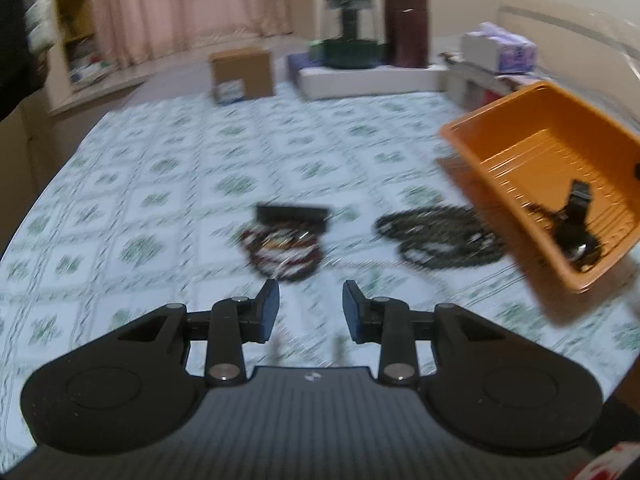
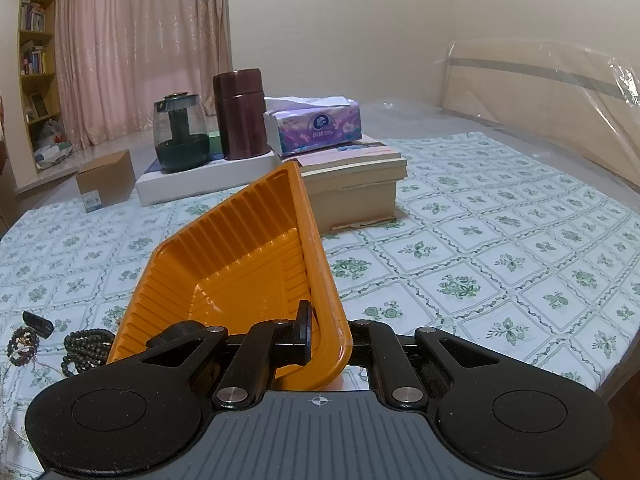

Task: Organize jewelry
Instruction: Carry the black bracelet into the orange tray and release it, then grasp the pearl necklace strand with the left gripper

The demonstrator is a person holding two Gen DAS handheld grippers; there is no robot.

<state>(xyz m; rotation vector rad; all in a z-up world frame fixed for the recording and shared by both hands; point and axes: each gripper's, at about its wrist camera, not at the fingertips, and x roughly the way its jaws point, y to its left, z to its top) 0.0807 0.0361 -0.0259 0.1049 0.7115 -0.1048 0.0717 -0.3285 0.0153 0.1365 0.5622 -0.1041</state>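
Right hand-held gripper [image 2: 326, 336] pinches the tilted orange tray [image 2: 240, 264] by its rim; it could slip. Left hand-held gripper [image 1: 311, 308] is spread, empty, near the bead bracelets [image 1: 282, 252] on the bed [image 1: 160, 184].

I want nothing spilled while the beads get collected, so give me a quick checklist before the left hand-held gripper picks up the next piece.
1. Right hand-held gripper clamped on the orange tray rim: ok.
2. Tray level: not ok, tilted.
3. Left hand-held gripper open and empty: ok.
4. Red bead bracelet just ahead of it: ok.
5. Dark bead necklace apart from the bracelet: ok.
6. Left view sharp: not ok, blurred.
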